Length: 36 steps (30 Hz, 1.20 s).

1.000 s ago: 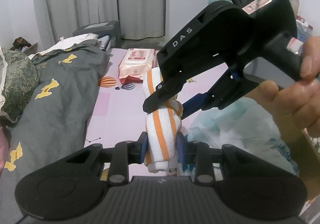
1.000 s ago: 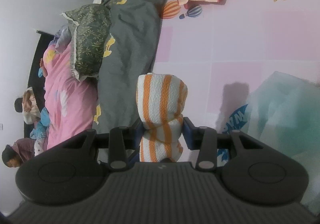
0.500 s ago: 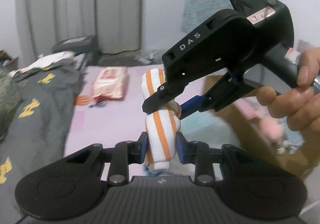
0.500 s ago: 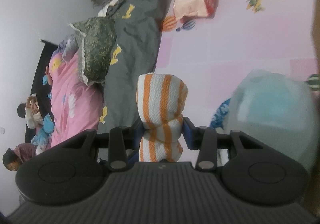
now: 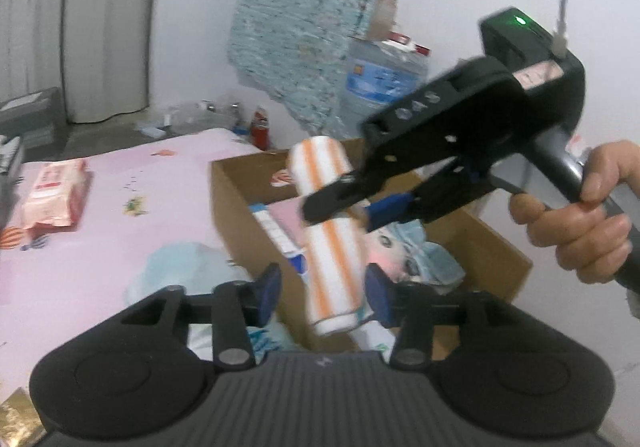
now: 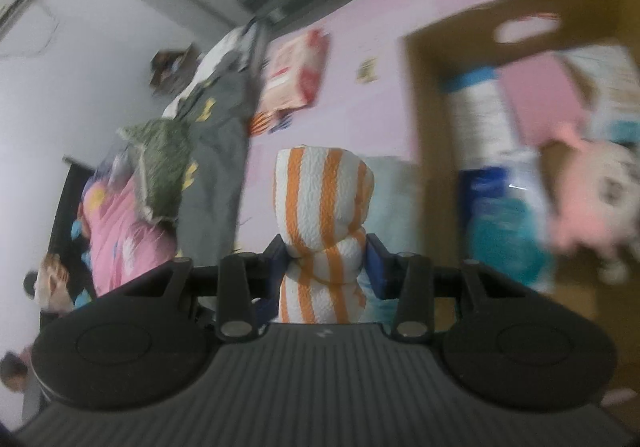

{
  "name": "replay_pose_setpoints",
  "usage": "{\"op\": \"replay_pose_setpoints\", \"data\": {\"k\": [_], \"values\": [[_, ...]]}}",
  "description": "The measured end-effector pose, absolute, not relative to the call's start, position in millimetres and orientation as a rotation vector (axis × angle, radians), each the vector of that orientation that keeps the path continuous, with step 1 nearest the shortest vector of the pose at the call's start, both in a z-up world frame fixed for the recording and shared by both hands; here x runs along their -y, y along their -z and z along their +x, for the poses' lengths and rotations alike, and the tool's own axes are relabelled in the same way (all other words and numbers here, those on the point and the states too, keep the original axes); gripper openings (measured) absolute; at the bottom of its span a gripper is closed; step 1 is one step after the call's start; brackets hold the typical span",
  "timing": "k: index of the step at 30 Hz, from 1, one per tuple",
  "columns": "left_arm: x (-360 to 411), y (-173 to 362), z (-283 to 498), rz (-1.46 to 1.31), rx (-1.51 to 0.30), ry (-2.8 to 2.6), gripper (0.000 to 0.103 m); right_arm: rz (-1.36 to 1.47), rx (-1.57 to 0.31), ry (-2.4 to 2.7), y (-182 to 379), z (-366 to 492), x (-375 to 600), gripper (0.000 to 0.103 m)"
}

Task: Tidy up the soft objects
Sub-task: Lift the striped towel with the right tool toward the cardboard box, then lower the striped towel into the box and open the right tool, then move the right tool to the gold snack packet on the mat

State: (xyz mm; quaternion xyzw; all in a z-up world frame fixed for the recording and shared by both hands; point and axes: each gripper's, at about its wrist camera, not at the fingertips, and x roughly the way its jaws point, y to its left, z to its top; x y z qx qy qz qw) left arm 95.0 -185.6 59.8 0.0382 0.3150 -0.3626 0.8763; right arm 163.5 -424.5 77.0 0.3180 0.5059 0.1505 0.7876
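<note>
An orange-and-white striped rolled towel (image 5: pixel 332 255) hangs tilted over the open cardboard box (image 5: pixel 236 203). My right gripper (image 5: pixel 348 207), held by a hand at the right, is shut on the roll's middle. The right wrist view shows that gripper (image 6: pixel 326 263) pinching the towel (image 6: pixel 324 187) at its waist, with the box (image 6: pixel 424 127) to the right. My left gripper (image 5: pixel 323 293) is opening: the roll's lower end is still between its blue pads (image 5: pixel 267 289), with a clear gap on the left side.
The box holds a pink plush toy (image 6: pixel 580 199), blue cloth and packets. A pale blue plastic bag (image 5: pixel 180 271) lies on the pink mat beside the box. A wipes pack (image 5: pixel 52 195) lies farther left. A large water bottle (image 5: pixel 380 79) stands behind; a grey duvet (image 6: pixel 216 151) borders the mat.
Both grippers carried the towel from above the pink mat to over the cardboard box. The left gripper's pads, clamped on the roll's lower end before, have spread off it.
</note>
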Motion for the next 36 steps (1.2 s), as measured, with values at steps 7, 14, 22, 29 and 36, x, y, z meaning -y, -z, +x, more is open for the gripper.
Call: {"op": "replay_pose_setpoints", "data": {"k": [7, 14, 22, 29, 36], "values": [[194, -47, 103, 0.091, -0.69, 0.728, 0.053, 0.668, -1.067, -0.162, -65, 124, 500, 0.039], [174, -42, 100, 0.081, -0.724, 0.642, 0.053, 0.354, -1.182, -0.17, -33, 116, 496, 0.04], [142, -35, 99, 0.077, -0.746, 0.536, 0.053, 0.034, -1.351, -0.262, 37, 134, 448, 0.043], [109, -32, 99, 0.056, -0.742, 0.459, 0.053, 0.137, -1.309, -0.217, 27, 139, 464, 0.063], [63, -28, 88, 0.049, -0.728, 0.35, 0.061, 0.297, -1.221, -0.164, 2, 143, 476, 0.068]]}}
